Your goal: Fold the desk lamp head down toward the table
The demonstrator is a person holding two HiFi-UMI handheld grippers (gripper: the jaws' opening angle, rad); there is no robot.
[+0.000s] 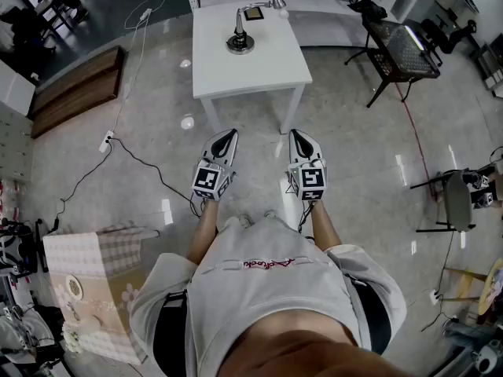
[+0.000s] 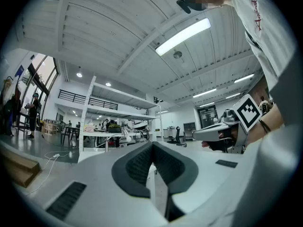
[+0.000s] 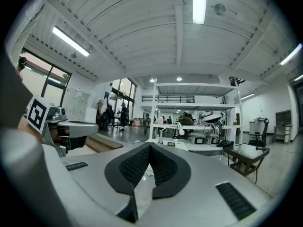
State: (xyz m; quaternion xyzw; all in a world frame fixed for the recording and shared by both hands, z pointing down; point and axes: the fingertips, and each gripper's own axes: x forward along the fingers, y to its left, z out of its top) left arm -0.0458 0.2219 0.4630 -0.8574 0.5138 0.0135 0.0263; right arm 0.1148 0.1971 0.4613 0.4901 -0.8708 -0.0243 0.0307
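In the head view the desk lamp stands on a white table ahead of me, its round base near the table's middle and its head raised at the far edge. A small dark flat object lies beside the lamp's arm. My left gripper and right gripper are held level side by side over the floor, short of the table's near edge. Both are shut with nothing between the pads. The right gripper view shows the lamp far off beyond the closed gripper; the left gripper is likewise closed.
A black-framed side table stands to the right of the white table. A wooden bench lies at the left, with a power strip and cable on the floor. A chair is at right and a patterned box at lower left.
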